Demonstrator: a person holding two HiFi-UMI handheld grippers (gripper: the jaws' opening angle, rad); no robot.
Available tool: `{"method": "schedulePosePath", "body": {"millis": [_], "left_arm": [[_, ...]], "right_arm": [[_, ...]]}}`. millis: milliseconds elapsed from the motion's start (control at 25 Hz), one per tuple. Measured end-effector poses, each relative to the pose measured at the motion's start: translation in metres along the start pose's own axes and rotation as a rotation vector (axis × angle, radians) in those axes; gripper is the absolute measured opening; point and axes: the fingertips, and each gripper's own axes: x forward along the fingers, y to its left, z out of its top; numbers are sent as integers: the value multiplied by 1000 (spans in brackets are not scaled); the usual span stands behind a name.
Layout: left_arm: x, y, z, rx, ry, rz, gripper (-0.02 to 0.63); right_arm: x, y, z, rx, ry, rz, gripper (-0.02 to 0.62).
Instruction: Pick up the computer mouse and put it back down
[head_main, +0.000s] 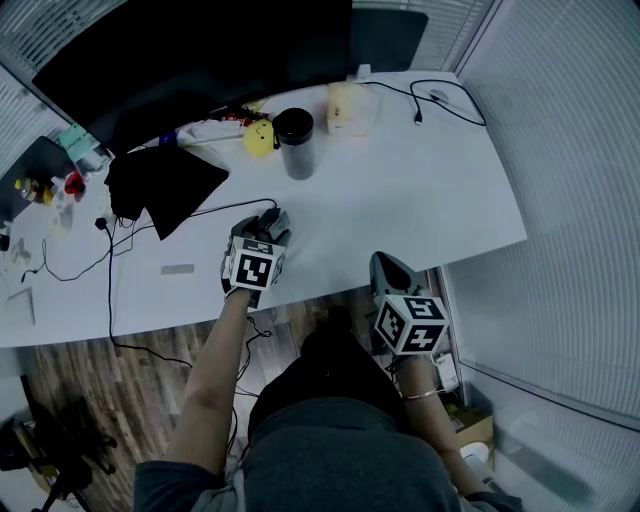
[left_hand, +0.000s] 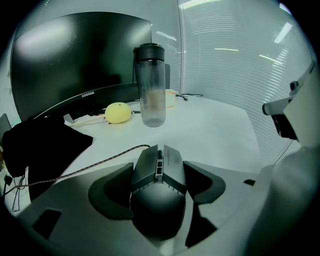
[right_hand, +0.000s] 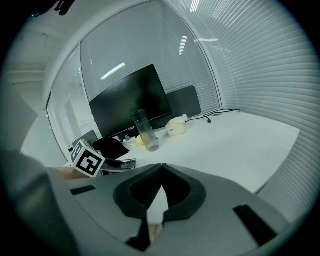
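Left gripper (left_hand: 159, 167): jaws clamped on the computer mouse (left_hand: 158, 200), one dark pad pressed to each flank.
Mouse: dark and angular, sitting right between the left jaws with its nose pointing forward along them. No view shows whether it rests on the white surface (left_hand: 215, 125) or hangs just clear of it.
Cable (left_hand: 90, 167): braided, runs from the mouse's nose out to the left of the jaws and towards the black cloth (left_hand: 40, 145).
Right gripper (right_hand: 161, 167): jaws closed tip to tip, nothing between them, held off the near edge of the surface, well apart from the mouse.
Ahead of the left jaws: a clear bottle (left_hand: 152, 85) with a dark lid, upright, straight beyond the mouse.
Ahead and left: a round yellow thing (left_hand: 118, 112), just beside the bottle.
Farther back: a dark monitor (left_hand: 75, 60), screen blank.
Writing: small pale letters on the monitor's lower bezel look like "coocaa".
Markers: black-and-white square patterns on both gripper cubes, no readable words.
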Motion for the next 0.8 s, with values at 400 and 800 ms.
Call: {"method": "schedulePosePath", "body": {"millis": [400,800], "left_arm": [[-12,-8,-7,-37,20,23,299],[-43,-32,-16,-128,-11,3,299]], "right_arm": [[-14,5,0,10,-20,-12,6],[-28,23,-11,8,-34,-7,6]]}}
